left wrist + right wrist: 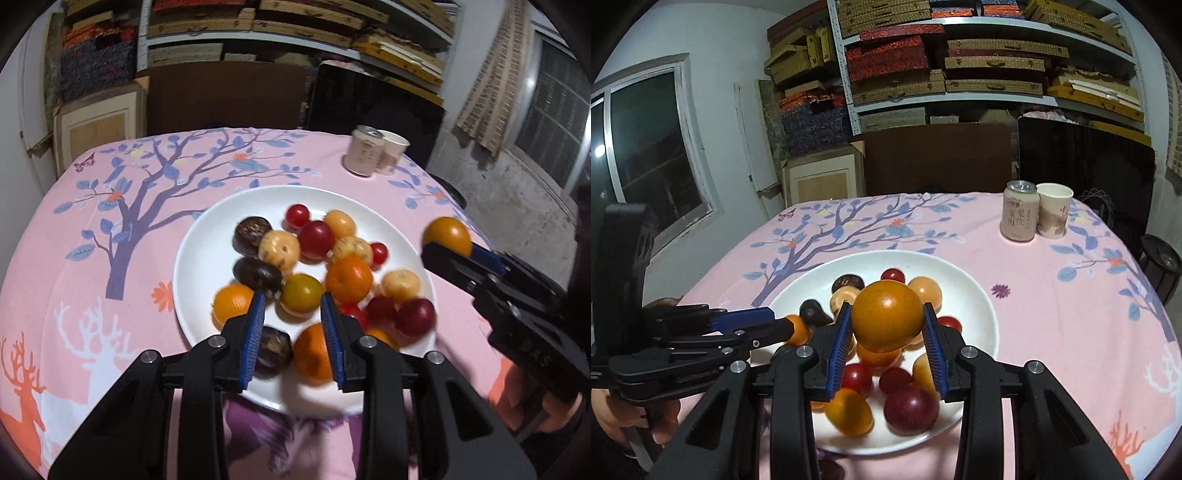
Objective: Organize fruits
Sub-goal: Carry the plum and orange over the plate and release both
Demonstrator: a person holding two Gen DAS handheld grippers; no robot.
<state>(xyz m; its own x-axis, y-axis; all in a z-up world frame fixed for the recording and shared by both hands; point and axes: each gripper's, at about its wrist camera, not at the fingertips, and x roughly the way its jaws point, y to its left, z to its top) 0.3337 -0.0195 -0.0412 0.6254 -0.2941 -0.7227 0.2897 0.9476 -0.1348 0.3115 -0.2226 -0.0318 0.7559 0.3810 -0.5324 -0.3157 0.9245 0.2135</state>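
Above the plate (975, 291), the right gripper's (886, 321) 2 fingers (839, 332) clamp an orange (886, 319); the left gripper (293, 317) hovers with fingers apart, empty.

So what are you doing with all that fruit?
Sorting it. The right gripper is shut on an orange, held up above the white plate of mixed fruit. The left gripper hangs open over the plate, holding nothing. A can and paper cup stand at the table's far side.

Pink-clothed table (1052, 295), white plate (975, 295), can (1019, 216), paper cup (1053, 214)
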